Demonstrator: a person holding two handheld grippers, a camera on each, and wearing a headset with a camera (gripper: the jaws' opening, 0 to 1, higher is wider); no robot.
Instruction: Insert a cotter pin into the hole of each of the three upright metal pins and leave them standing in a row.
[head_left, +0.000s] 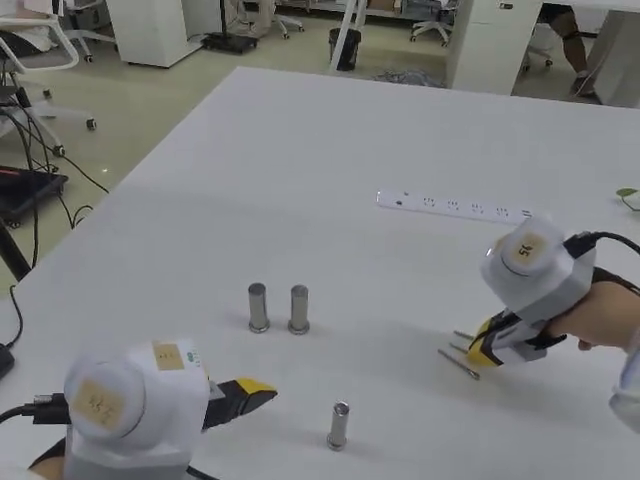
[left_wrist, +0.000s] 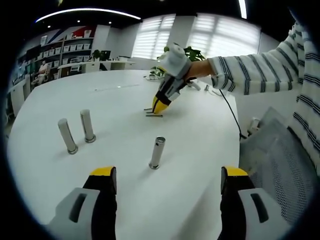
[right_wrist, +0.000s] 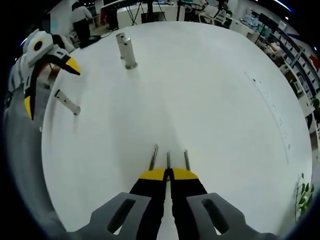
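Three upright metal pins stand on the white table (head_left: 330, 160): two side by side (head_left: 258, 307) (head_left: 299, 309) and a third (head_left: 339, 425) nearer me. My left gripper (head_left: 245, 395) (left_wrist: 168, 177) is open and holds nothing, its jaws facing the near pin (left_wrist: 157, 153). My right gripper (head_left: 480, 352) (right_wrist: 168, 174) rests low on the table at the right, jaws together on the middle one of three cotter pins (right_wrist: 168, 159). The other two cotter pins (right_wrist: 153, 157) (right_wrist: 186, 160) lie on either side of it. The cotter pins (head_left: 460, 362) lie just left of its tip.
A white power strip (head_left: 455, 207) lies further back on the table. Bare tabletop separates the cotter pins from the upright pins. A striped sleeve (left_wrist: 260, 65) reaches in behind the right gripper. Office chairs and cabinets stand beyond the table.
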